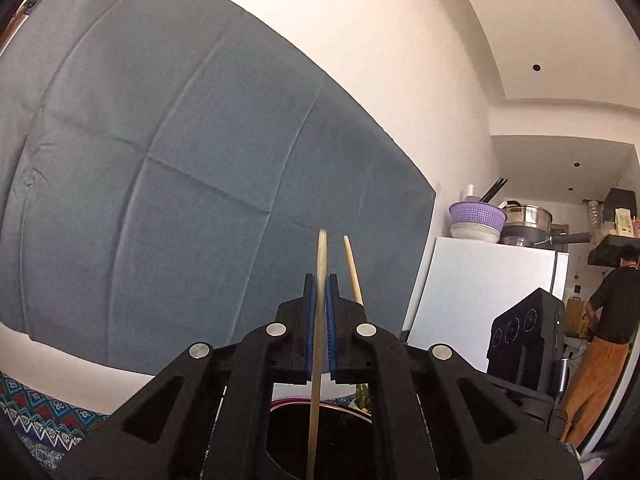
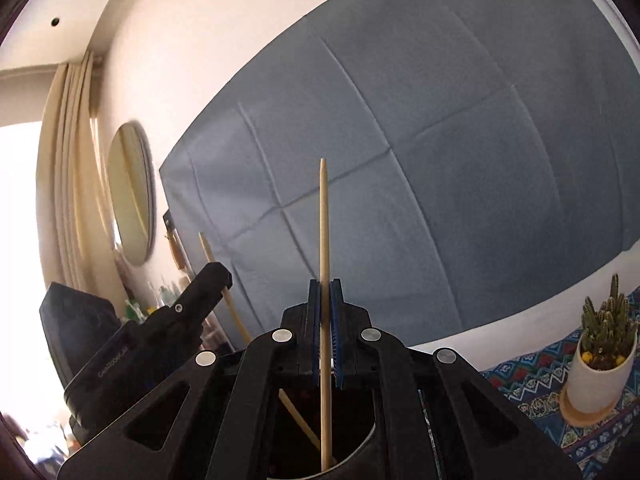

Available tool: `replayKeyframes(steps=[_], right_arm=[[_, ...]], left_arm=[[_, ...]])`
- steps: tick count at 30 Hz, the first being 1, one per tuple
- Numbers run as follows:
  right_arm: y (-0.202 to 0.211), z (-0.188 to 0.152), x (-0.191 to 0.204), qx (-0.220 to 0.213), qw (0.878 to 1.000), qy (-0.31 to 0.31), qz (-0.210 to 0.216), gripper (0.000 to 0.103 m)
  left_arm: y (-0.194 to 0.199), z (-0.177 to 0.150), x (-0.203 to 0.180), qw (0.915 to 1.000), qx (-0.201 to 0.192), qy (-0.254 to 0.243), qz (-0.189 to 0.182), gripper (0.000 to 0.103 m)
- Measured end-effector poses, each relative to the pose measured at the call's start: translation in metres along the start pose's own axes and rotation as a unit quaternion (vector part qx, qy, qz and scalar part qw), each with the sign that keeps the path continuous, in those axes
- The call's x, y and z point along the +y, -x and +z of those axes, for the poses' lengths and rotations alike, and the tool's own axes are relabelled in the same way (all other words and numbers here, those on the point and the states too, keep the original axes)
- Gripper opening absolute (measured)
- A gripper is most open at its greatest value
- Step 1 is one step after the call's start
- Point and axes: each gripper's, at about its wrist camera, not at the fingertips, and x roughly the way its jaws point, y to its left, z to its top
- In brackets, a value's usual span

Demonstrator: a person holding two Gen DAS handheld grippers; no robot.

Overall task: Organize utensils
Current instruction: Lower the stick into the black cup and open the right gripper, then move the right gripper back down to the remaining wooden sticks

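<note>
Both grippers tilted upward | left gripper (image 1: 321, 280) fingers clamp chopstick (image 1: 320, 264) | right gripper (image 2: 325, 286) fingers clamp second chopstick (image 2: 324, 220)

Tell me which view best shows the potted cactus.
The right wrist view: the potted cactus stands in full sight at the right edge, on the patterned cloth. The left wrist view shows only a green sliver, too hidden to identify.

left tool (image 1: 321, 292): left of right chopstick (image 1: 353, 270) | cactus pot (image 2: 599, 376): right, on tablecloth (image 2: 532, 380)
</note>
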Motion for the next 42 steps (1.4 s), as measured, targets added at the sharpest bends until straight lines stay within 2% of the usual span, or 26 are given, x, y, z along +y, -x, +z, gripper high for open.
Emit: replayKeyframes(steps=[7, 12, 15, 17, 21, 22, 23, 25, 28, 29, 31, 33, 35, 37, 39, 42], right_arm=[[0.001, -0.017, 0.003, 0.033, 0.999, 0.031, -0.015, 0.005], [0.014, -0.020, 0.009, 0.041, 0.998, 0.045, -0.025, 0.008], [0.024, -0.015, 0.012, 0.042, 0.998, 0.047, -0.030, 0.009], [0.033, -0.012, 0.015, 0.039, 0.998, 0.047, -0.033, 0.009], [0.051, -0.005, 0.018, 0.039, 0.997, 0.046, -0.043, 0.009], [0.055, -0.003, 0.020, 0.039, 0.997, 0.047, -0.046, 0.010], [0.059, -0.002, 0.021, 0.038, 0.997, 0.048, -0.051, 0.012], [0.068, 0.000, 0.024, 0.040, 0.996, 0.050, -0.057, 0.027], [0.083, 0.000, 0.028, 0.042, 0.995, 0.052, -0.070, 0.035], [0.088, 0.001, 0.030, 0.044, 0.995, 0.053, -0.074, 0.037], [0.098, 0.002, 0.033, 0.046, 0.994, 0.055, -0.082, 0.053], [0.108, 0.001, 0.036, 0.050, 0.993, 0.056, -0.088, 0.059], [0.114, 0.001, 0.038, 0.061, 0.992, 0.060, -0.093, 0.066], [0.122, 0.000, 0.040, 0.075, 0.990, 0.062, -0.100, 0.078], [0.129, -0.003, 0.041, 0.097, 0.987, 0.060, -0.109, 0.087], [0.136, -0.009, 0.040, 0.121, 0.984, 0.053, -0.116, 0.087]], left_arm=[[0.000, 0.000, -0.002, 0.9996, 0.020, -0.008, 0.016, 0.005], [0.008, 0.007, -0.008, 0.9993, 0.023, -0.016, 0.026, 0.005], [0.015, 0.013, -0.014, 0.9988, 0.027, -0.021, 0.035, 0.010], [0.020, 0.015, -0.017, 0.9983, 0.030, -0.027, 0.041, 0.022], [0.033, 0.020, -0.026, 0.9971, 0.041, -0.036, 0.054, 0.035], [0.036, 0.020, -0.027, 0.9967, 0.044, -0.038, 0.056, 0.043], [0.040, 0.021, -0.028, 0.9963, 0.047, -0.040, 0.059, 0.050], [0.047, 0.022, -0.032, 0.9953, 0.053, -0.045, 0.068, 0.055], [0.057, 0.024, -0.036, 0.9928, 0.070, -0.050, 0.083, 0.065], [0.061, 0.024, -0.036, 0.9917, 0.076, -0.052, 0.090, 0.072], [0.066, 0.026, -0.037, 0.9890, 0.094, -0.056, 0.100, 0.079], [0.071, 0.026, -0.038, 0.9854, 0.110, -0.058, 0.116, 0.083], [0.074, 0.026, -0.038, 0.9795, 0.137, -0.062, 0.134, 0.093], [0.078, 0.024, -0.036, 0.9726, 0.169, -0.063, 0.147, 0.097], [0.079, 0.019, -0.035, 0.9622, 0.210, -0.064, 0.161, 0.097], [0.085, 0.007, -0.034, 0.9477, 0.258, -0.069, 0.175, 0.097]])
